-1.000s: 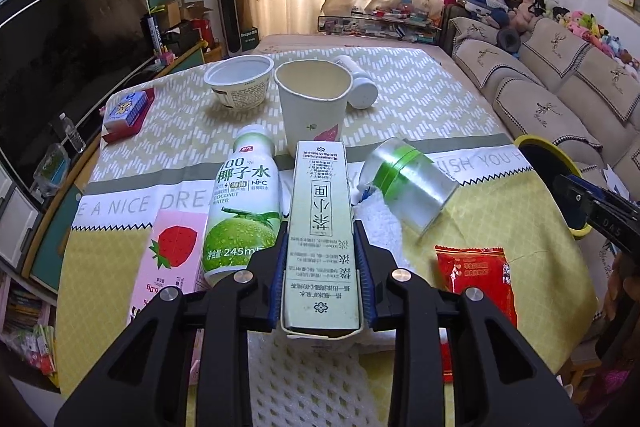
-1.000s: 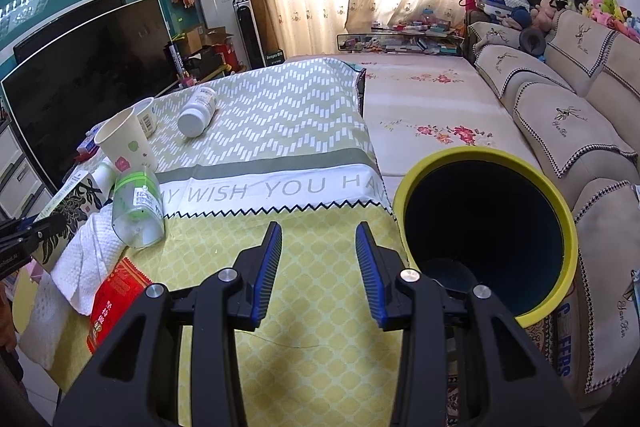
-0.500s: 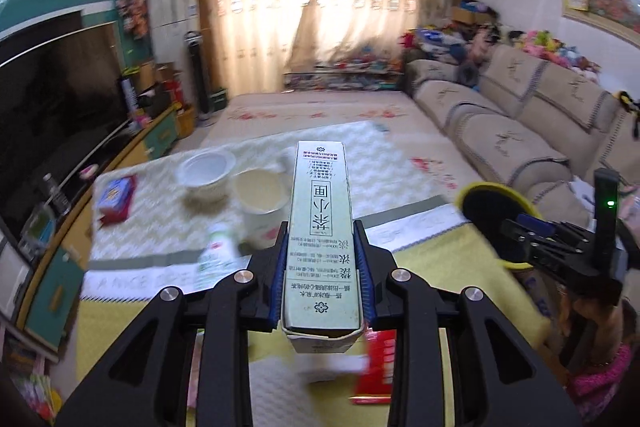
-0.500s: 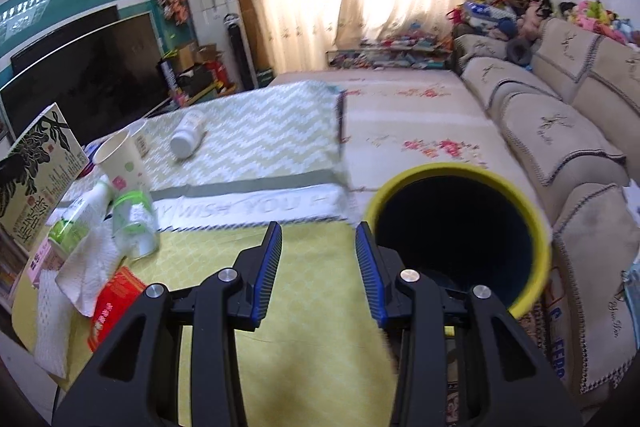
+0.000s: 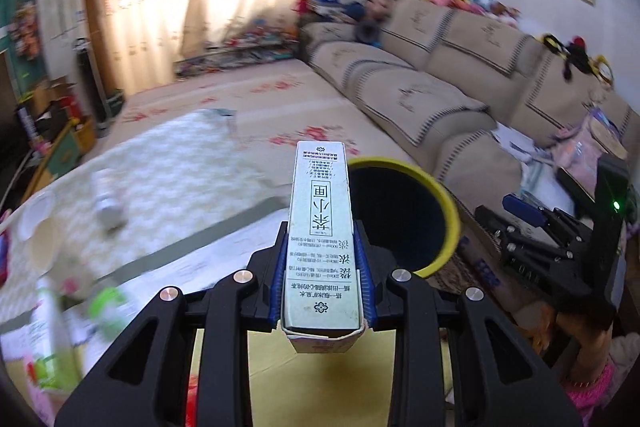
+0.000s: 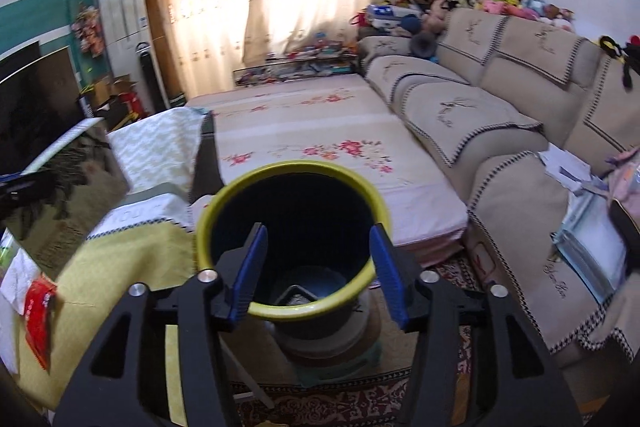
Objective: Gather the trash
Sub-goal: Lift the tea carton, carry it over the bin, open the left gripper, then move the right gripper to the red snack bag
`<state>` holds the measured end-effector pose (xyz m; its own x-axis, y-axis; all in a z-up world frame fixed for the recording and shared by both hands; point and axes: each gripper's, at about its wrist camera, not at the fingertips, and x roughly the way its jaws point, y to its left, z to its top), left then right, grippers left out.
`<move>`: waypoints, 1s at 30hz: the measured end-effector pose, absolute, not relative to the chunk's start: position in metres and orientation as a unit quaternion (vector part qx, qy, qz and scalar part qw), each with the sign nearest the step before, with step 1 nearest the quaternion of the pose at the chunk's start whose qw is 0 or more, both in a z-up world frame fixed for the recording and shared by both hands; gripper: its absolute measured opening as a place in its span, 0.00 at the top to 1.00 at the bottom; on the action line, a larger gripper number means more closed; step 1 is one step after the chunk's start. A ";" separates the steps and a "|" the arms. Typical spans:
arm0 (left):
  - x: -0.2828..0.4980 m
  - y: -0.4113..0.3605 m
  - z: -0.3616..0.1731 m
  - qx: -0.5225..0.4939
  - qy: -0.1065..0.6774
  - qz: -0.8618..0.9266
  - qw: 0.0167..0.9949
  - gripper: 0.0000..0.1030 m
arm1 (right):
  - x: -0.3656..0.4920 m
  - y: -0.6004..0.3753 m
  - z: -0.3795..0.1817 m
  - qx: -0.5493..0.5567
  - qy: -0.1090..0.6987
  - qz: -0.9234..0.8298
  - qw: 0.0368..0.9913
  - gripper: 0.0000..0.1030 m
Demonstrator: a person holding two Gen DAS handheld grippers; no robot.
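In the left wrist view, blurred cups [image 5: 38, 223] and a white bottle [image 5: 107, 205] lie on the worktop [image 5: 172, 163], which is covered in a zigzag-patterned cloth. Toward the centre, the left tool [image 5: 321, 263] pinches a pale green drink carton [image 5: 320, 227] between its blue pads, the carton pointing forward with its printed side up. Just beyond the carton's far end, slightly right, stands the yellow-rimmed bin [image 5: 444, 199] with a dark inside. Further right, the right tool [image 5: 532, 223] appears from the side, in front of a beige sofa [image 5: 432, 87].

In the right wrist view, the carton [image 6: 60, 183] shows blurred at the left edge, above the worktop's yellow cloth [image 6: 132, 251], where a red wrapper [image 6: 38, 315] lies on white paper. At centre the right tool [image 6: 318, 263] is spread wide, holding nothing, its fingers framing the bin [image 6: 288, 171], which stands on the floor just beside the worktop's corner. Some item lies in the bin's bottom; what it is cannot be told.
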<state>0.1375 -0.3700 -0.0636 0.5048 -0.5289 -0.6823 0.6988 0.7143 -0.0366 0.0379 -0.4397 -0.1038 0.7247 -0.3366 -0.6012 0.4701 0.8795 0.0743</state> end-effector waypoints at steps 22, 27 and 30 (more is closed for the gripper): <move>0.171 -0.484 -0.089 0.115 0.350 -0.355 0.859 0.34 | 0.013 -0.475 -0.111 0.136 0.292 -0.262 0.910 0.41; 0.140 -0.413 -0.042 0.081 0.319 -0.355 0.875 0.19 | 0.023 -0.457 -0.113 0.134 0.299 -0.230 0.916 0.40; 0.124 -0.357 -0.024 0.073 0.300 -0.338 0.889 0.11 | 0.032 -0.437 -0.111 0.120 0.305 -0.210 0.921 0.40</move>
